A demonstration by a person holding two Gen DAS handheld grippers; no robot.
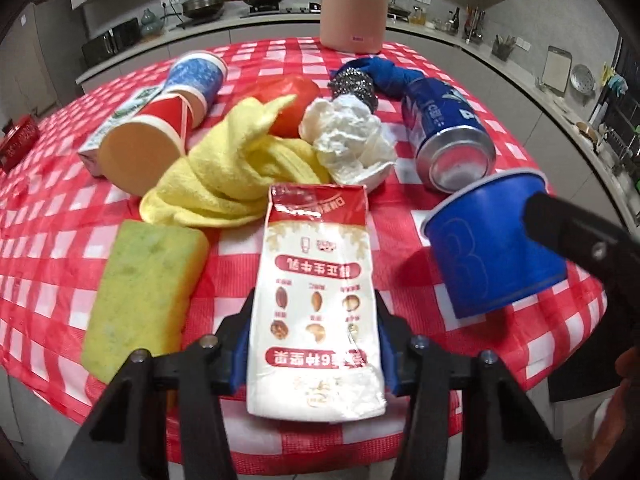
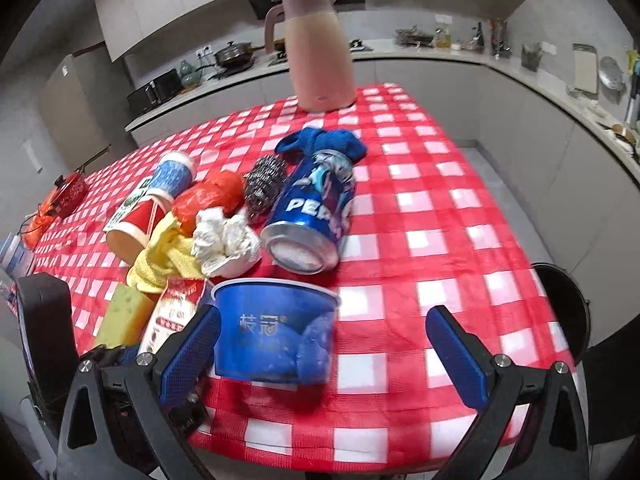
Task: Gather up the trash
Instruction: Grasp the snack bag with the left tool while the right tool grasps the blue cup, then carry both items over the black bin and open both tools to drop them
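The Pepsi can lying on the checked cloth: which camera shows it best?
The right wrist view: the Pepsi can lies in the open, its logo readable and its silver end facing the camera. The left wrist view shows the can farther off to the side, its lettering mostly turned away.

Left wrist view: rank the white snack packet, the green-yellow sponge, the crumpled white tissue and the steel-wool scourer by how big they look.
1. White snack packet, nearest the camera, so enlarged.
2. Green-yellow sponge, also near.
3. Crumpled white tissue.
4. Steel-wool scourer, partly hidden behind the tissue, so its true size is unsure.
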